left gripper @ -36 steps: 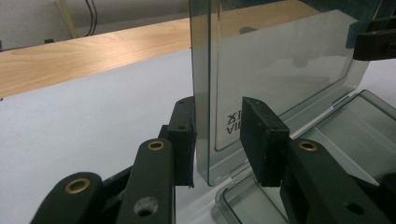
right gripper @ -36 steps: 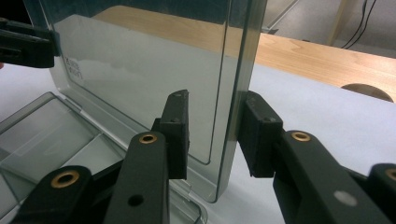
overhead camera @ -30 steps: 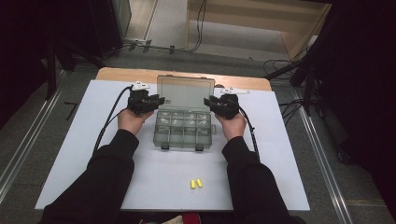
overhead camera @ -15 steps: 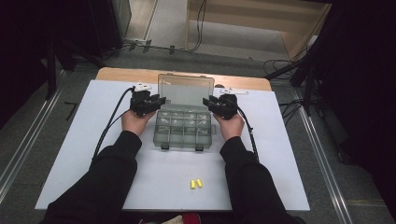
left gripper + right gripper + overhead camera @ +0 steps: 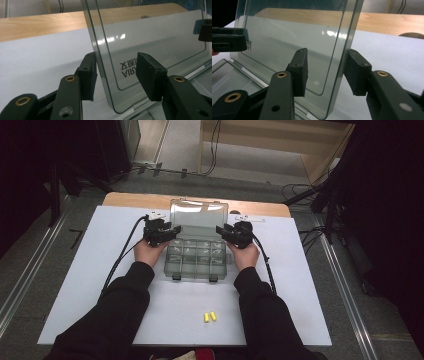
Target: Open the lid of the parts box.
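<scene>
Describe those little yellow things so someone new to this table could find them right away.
Start at the white table and find the clear compartment box in its middle, lid raised. Nearer the person, between the two sleeves, lie two small yellow pieces side by side, the table's one bright colour.

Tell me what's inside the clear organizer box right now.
The organizer box stands open, lid raised. The high view shows rows of divided compartments with faint glints; whether those are small parts or reflections is too small to tell. The front latches hide nothing inside.

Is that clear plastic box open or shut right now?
Open. The clear plastic box has its lid raised behind the compartments, and each claw, left and right, straddles a side edge of that lid, jaws apart.
</scene>
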